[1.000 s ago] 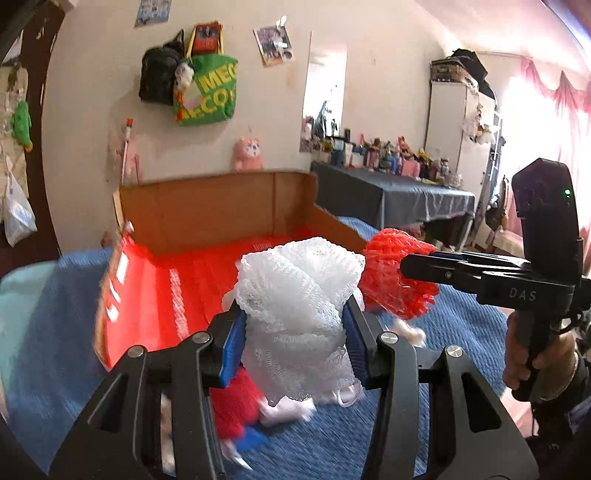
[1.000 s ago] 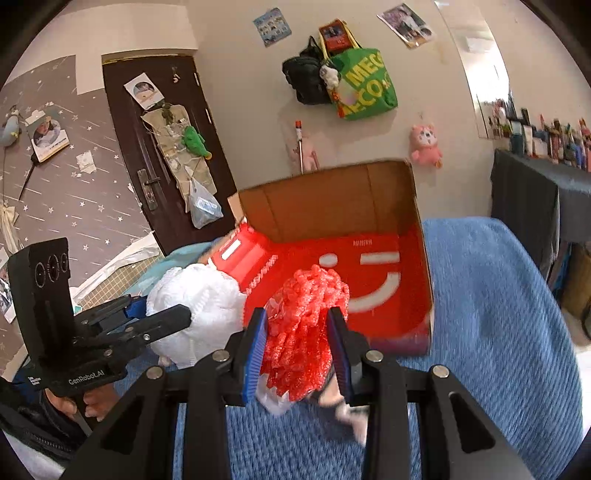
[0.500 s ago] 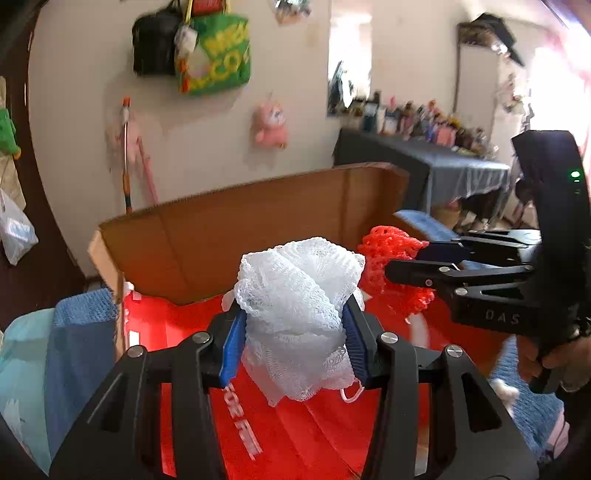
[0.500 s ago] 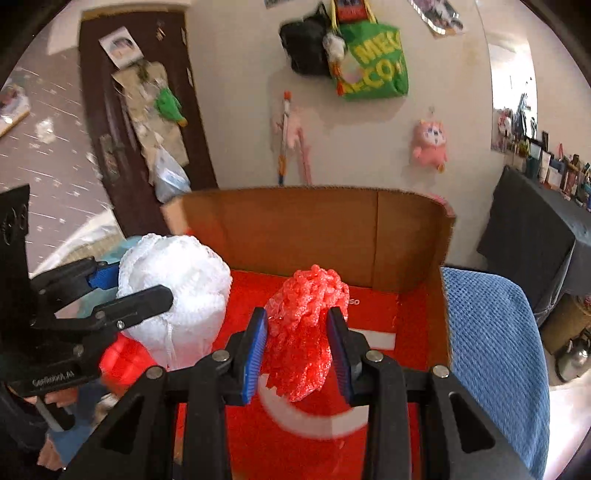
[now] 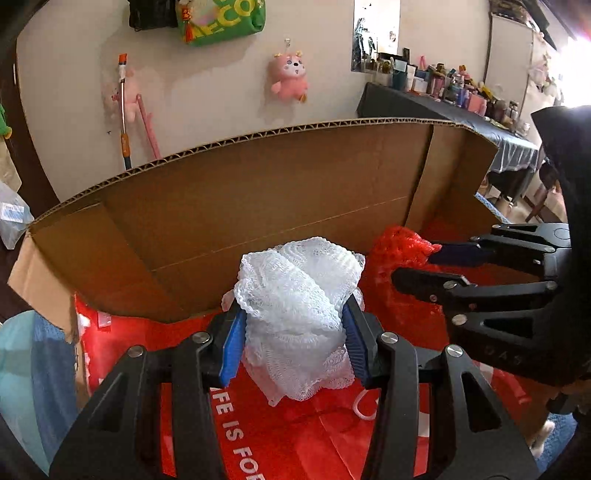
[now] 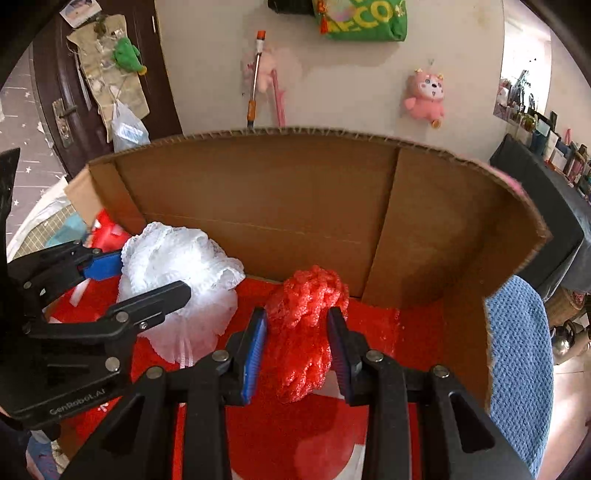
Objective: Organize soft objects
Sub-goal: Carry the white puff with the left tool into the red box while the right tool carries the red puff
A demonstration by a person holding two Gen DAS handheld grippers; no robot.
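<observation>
Left wrist view, foreground: the left claw (image 5: 293,334) is clamped on a white mesh puff (image 5: 299,299), its blue pads (image 5: 232,347) pressing into the bundle from both sides. The puff's long axis runs roughly along the fingers, its gathered crown pointing away from the camera toward the back wall of the box and its loose frilled end hanging down toward the red floor. A white cord loop (image 5: 364,408) trails beneath it.

Right wrist view, foreground: the right claw (image 6: 297,339) is closed on a red mesh puff (image 6: 304,325), the jaws set narrow around its waist. This puff is likewise elongated along the fingers, rounded head up and forward, ragged tail drooping below the pads.

Middle ground: both puffs are held inside an open cardboard box (image 6: 280,206), above its red printed floor (image 5: 295,435), which carries white lettering. The white puff lies to the left of the red one, near it; whether they touch cannot be told. Each claw appears in the other's view.

Beyond: the box's brown back wall stands upright. A blue knitted blanket (image 6: 521,354) lies outside the right wall. On the room wall hang a pink plush toy (image 6: 424,98) and a green bag (image 6: 364,20).
</observation>
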